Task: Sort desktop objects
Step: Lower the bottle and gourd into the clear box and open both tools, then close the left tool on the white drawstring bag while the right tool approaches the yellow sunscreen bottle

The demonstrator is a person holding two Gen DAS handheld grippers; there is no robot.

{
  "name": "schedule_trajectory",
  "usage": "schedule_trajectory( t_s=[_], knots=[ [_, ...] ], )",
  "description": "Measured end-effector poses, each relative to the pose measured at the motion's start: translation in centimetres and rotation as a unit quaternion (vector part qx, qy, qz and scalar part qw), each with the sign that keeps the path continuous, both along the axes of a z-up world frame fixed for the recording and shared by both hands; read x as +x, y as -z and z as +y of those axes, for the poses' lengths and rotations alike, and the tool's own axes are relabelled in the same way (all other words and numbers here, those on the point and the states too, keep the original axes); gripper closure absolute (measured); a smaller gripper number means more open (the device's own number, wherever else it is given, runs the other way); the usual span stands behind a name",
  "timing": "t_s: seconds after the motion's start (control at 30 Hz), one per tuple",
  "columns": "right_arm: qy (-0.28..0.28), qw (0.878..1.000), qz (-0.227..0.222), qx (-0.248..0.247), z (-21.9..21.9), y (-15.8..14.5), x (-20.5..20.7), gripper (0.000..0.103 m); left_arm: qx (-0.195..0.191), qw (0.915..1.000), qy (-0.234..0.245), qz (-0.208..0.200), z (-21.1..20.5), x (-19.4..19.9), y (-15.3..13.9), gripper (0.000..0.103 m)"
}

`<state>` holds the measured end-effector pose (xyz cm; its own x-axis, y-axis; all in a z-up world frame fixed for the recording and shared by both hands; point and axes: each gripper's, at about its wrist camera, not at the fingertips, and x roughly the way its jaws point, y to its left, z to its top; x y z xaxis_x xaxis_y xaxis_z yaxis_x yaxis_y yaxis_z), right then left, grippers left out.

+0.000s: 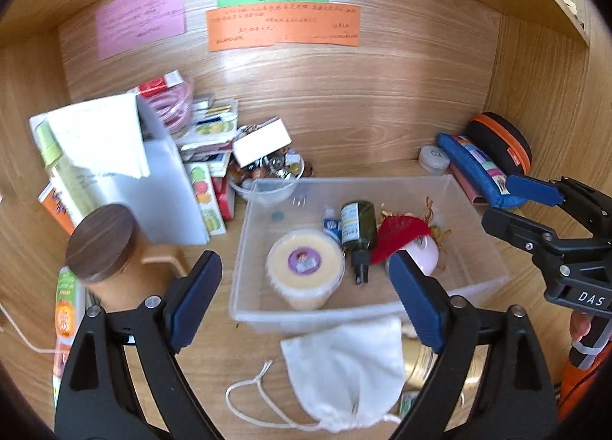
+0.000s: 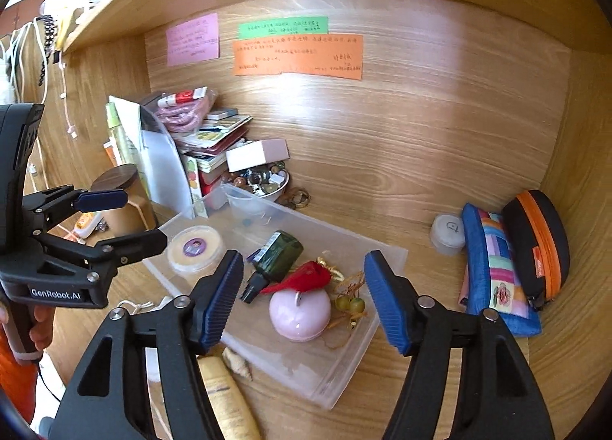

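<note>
Clear bin [image 1: 244,248] holds one green bottle [image 1: 357,225]; both grippers' fingers spread, empty.

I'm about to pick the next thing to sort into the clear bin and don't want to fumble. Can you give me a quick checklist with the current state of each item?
1. Left gripper empty, jaws apart: ok.
2. Right gripper empty, jaws apart: ok.
3. Clear plastic bin has bare floor left near its back wall: ok.
4. White drawstring cloth pouch lies free on the desk in front of the bin, nothing on top: ok.
5. Dark green spray bottle inside the bin standing upright: not ok, it lies on its side.
6. Whether the round yellow tub with purple label is sealed: cannot tell.
</note>
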<state>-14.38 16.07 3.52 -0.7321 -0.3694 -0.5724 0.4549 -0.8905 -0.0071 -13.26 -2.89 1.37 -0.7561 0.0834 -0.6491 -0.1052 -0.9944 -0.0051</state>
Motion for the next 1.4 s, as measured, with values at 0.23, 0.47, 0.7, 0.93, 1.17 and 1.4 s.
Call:
schedule_trajectory(
  t_s=[0.23, 0.47, 0.7, 0.93, 1.17, 1.4],
  knots=[
    [-0.008, 1.0, -0.011, 0.0, -0.4, 1.2, 2.5, 0.04, 0.003, 0.9999, -0.007, -0.01, -0.9, 2.9, 1.1, 0.009],
    [-0.012, 0.999, -0.035, -0.001, -0.5, 3.2, 4.2, 0.04, 0.018, 0.9988, -0.004, -0.046, -0.8, 3.9, 3.7, 0.009],
    [-0.013, 0.998, -0.061, 0.002, 0.0, 5.2, 5.1, 0.04, 0.04, 0.9956, 0.008, -0.084, 0.0, 4.3, 6.6, 0.009],
    [-0.016, 0.995, -0.094, 0.008, 0.2, 7.6, 5.6, 0.04, 0.051, 0.9901, 0.031, -0.127, 1.3, 3.8, 9.1, 0.009],
    [-0.02, 0.993, -0.116, 0.011, 0.2, 9.1, 5.7, 0.04, 0.067, 0.9852, 0.027, -0.156, 1.3, 2.6, 11.2, 0.009],
    [-0.036, 0.99, -0.135, 0.026, -0.7, 10.6, 5.1, 0.04, 0.07, 0.9876, 0.028, -0.138, 1.1, 3.3, 11.1, 0.031]
  ],
)
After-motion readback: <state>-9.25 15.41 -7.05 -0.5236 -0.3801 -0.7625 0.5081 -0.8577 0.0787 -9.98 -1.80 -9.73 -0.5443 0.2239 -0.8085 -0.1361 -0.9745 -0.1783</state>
